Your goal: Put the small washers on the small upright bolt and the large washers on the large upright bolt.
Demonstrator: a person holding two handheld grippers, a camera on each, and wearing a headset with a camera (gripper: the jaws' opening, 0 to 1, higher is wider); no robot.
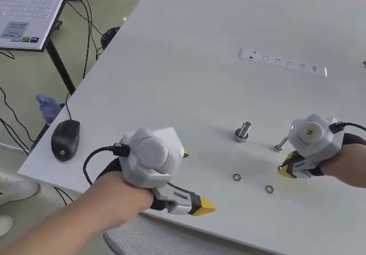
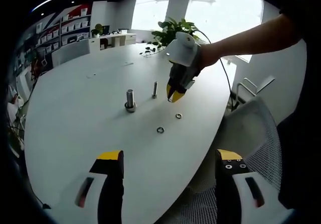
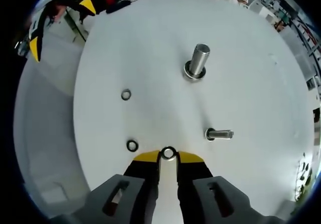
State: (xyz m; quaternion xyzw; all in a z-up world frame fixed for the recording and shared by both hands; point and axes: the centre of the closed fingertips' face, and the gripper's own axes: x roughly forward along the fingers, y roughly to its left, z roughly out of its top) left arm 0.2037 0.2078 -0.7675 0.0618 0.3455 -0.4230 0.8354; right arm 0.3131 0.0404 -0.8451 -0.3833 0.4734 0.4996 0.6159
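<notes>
This is an office, open-plan and bright. The work happens on a big white table of the meeting-room kind. A white power strip lies towards its far right side and a black computer mouse sits near its left edge. Just past the far left corner an open laptop rests on a dark-legged stand, with black cables trailing down to the floor. A pale mesh office chair stands at the near edge. In the left gripper view, tall windows light the room, a potted plant grows beyond the table, and display shelves line the wall.
</notes>
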